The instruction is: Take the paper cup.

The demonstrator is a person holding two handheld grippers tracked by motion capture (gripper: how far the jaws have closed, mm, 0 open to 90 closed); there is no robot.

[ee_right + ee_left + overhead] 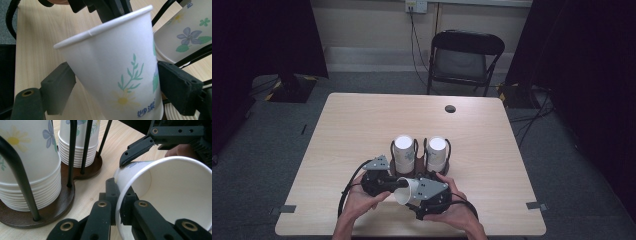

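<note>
Paper cup (408, 189), lying on its side above the near edge of the counter (352, 125), sits between both claws. The left claw (117, 202) pinches the cup's rim, one jaw inside the mouth and one outside. The right claw (113, 87) spans the cup's body from either side; its jaws stand near the wall, but whether they press on it I cannot tell. Judging by this, one cup is already off its stack and is being passed or steadied between the hands; setting it down is still to do. Just beyond, the dark wooden holder (421, 167) carries two stacks of upside-down cups (404, 152) side by side, between black wire posts.
</note>
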